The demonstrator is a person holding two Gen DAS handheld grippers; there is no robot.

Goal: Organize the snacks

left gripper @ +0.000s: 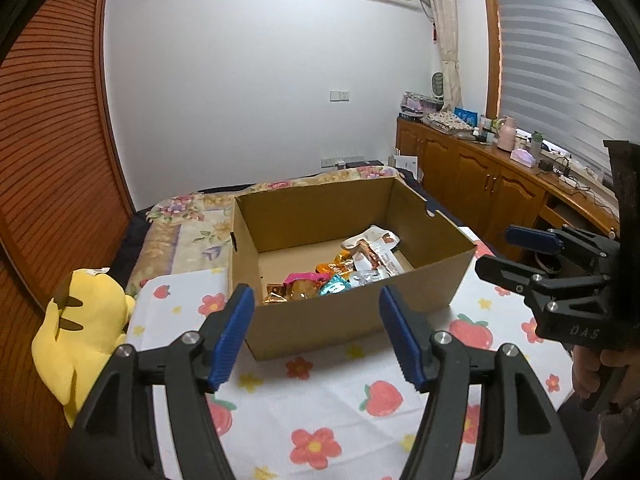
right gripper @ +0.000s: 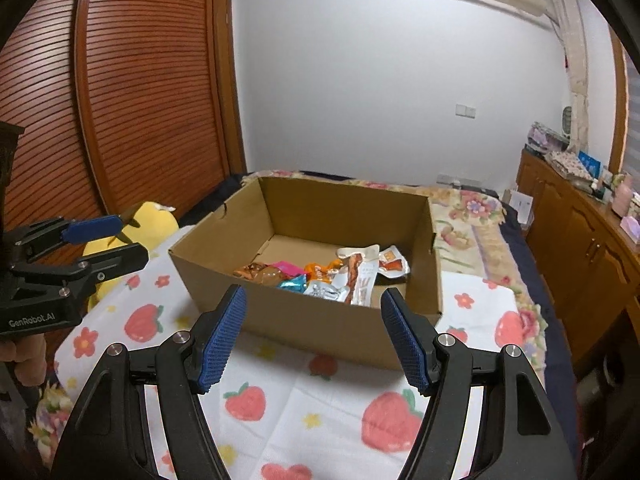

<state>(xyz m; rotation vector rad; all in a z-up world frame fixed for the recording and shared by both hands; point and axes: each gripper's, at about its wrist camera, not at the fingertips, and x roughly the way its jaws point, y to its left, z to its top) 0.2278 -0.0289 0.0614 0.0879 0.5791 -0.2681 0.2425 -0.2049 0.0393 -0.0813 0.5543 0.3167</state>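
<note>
Left wrist view takes in the whole scene: a bed (left gripper: 188,216) with a floral cover, and on its near part a white cloth (left gripper: 320,408) printed with strawberries and flowers. On that cloth stands an open cardboard box (left gripper: 352,312), by far the largest thing in play. Every snack I can see, a heap of coloured snack packets (left gripper: 340,272), already lies inside it, gathered toward its near right portion, while the left of the box floor is bare. No packet shows on the cloth around the box, so I judge the gathering to be nearly or fully done; anything left would be tidying the heap.

For room to move, the box walls are tall and the near wall stands between both tools and the packets, so any reach must come over the rim from above. A yellow plush toy (left gripper: 80,332) sits at the left edge of the bed, and wooden cabinets (left gripper: 480,184) stand well apart on the right.

The left tongs (left gripper: 316,336) are spread wide and empty, short of the box. The right tongs (right gripper: 314,334) are likewise parted and hold nothing.
</note>
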